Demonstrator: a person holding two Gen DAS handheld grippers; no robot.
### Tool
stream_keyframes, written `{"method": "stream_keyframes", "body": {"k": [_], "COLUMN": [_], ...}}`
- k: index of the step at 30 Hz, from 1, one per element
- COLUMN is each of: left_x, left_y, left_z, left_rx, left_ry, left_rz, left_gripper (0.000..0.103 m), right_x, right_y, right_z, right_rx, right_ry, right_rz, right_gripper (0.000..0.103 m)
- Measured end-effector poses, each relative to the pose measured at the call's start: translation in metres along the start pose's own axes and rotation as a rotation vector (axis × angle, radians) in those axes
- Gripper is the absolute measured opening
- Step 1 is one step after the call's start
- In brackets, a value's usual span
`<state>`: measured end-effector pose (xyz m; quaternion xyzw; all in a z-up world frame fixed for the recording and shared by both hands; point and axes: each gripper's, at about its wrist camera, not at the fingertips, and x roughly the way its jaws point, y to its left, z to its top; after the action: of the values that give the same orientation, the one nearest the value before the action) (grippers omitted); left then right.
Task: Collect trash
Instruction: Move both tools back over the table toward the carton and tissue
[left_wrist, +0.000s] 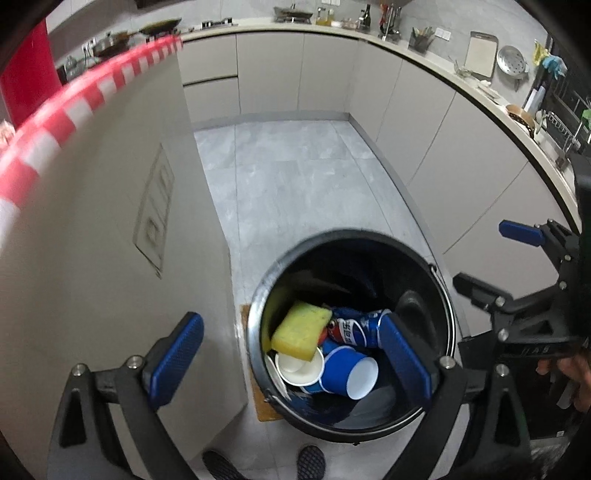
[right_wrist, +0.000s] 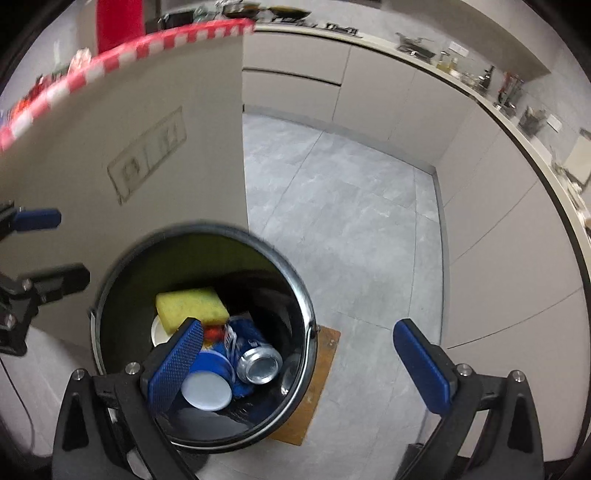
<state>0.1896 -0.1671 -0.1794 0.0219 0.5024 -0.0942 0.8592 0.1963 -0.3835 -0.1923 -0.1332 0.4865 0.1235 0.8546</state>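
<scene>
Both grippers, left (left_wrist: 291, 354) and right (right_wrist: 299, 369), hang wide open and empty over the round black trash bin (left_wrist: 448, 317).

Inside it lie a yellow sponge (left_wrist: 301, 330), blue paper cups (left_wrist: 345, 371) and a crushed blue soda can (right_wrist: 255, 358), so much of the collecting looks done. Whether litter remains on the red-and-white checked tabletop (left_wrist: 74, 110) is unclear: only its blurred edge shows.

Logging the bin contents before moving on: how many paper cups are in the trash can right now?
3 visible in the trash can: a white cup under the yellow sponge, a blue cup right of it, mouth toward the camera, and part of another blue cup beneath. More may be buried.
</scene>
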Motion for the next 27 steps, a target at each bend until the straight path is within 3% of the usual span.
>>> {"method": "stream_keyframes", "body": {"k": [7, 27], "left_x": [-0.034, -0.098], "left_y": [0.009, 0.058], "left_z": [0.02, 0.03], "left_rx": [-0.023, -0.078], "left_ry": [-0.077, -0.203], "left_rz": [0.015, 0.056], "left_gripper": [0.097, 0.097], "right_x": [-0.031, -0.093], "right_y": [-0.014, 0.048], "right_z": [0.028, 0.08], "right_rx": [0.117, 0.031], "right_ry": [-0.075, -0.226], "right_rz": [0.004, 0.031], "right_gripper": [0.103, 0.103]}}
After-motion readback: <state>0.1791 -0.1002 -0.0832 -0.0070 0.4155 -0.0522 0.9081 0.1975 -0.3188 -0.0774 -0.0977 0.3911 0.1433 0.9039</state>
